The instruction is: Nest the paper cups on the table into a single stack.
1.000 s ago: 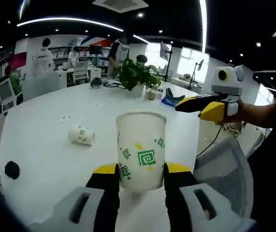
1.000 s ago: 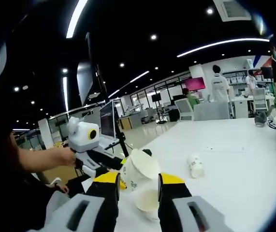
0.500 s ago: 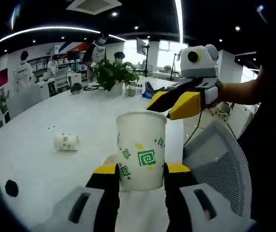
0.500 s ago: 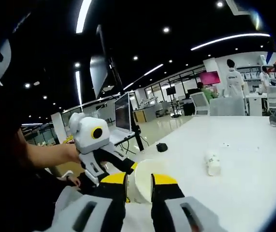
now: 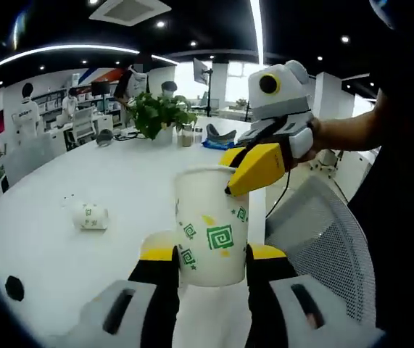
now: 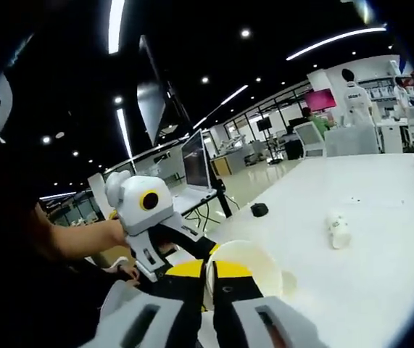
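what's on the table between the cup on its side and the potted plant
Bare white table in the left gripper view: nothing lies between the tipped cup and the potted plant.

An open-plan office: desks with monitors (image 6: pixel 195 161), office chairs (image 5: pixel 83 123), ceiling strip lights (image 5: pixel 69 51).

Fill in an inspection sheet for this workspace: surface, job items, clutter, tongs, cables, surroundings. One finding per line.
Surface: white table, large, mostly bare.
Job items: upright paper cup with green swirls held in the left tongs; a second cup lies on its side further out on the table.
Clutter: small black object near the table edge; potted plant at the far side.
Tongs: left shut on the upright cup; right tongs pinch its rim, jaws close together.
Cables: one dark cable hangs below the right tongs.
Surroundings: open office, ceiling strip lights, mesh chair, people at distant desks.
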